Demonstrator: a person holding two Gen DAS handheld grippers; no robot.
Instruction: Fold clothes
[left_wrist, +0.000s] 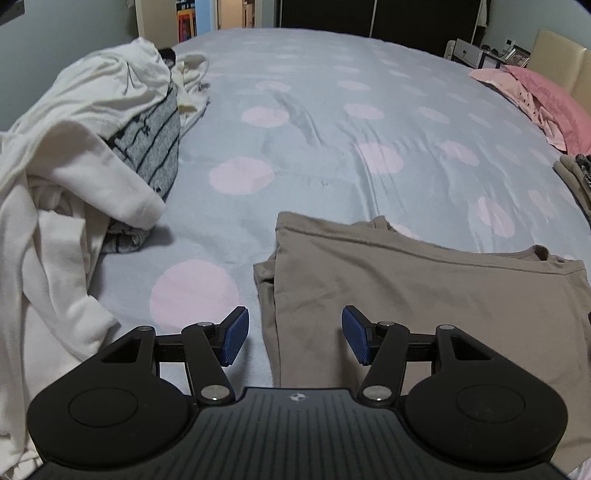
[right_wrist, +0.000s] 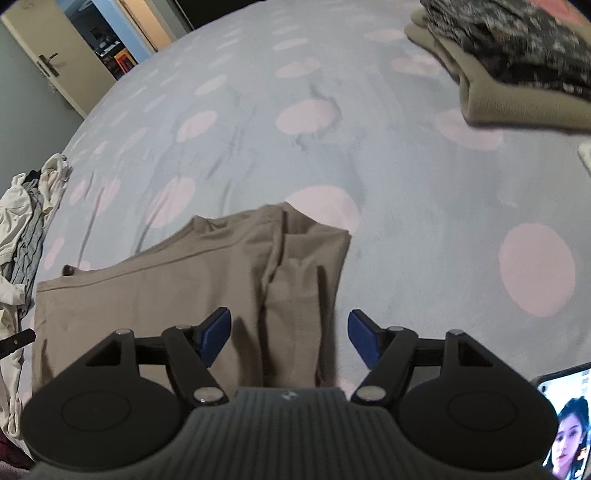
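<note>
A tan garment lies partly folded on the blue bedspread with pink dots. My left gripper hangs open over the garment's left folded edge, nothing between its blue pads. In the right wrist view the same tan garment spreads to the left, its right side folded into a narrow strip. My right gripper is open above that strip, holding nothing.
A heap of white and grey striped clothes fills the left of the bed. Pink fabric lies at the far right. A stack of folded clothes sits at the right. A phone lies near the right gripper.
</note>
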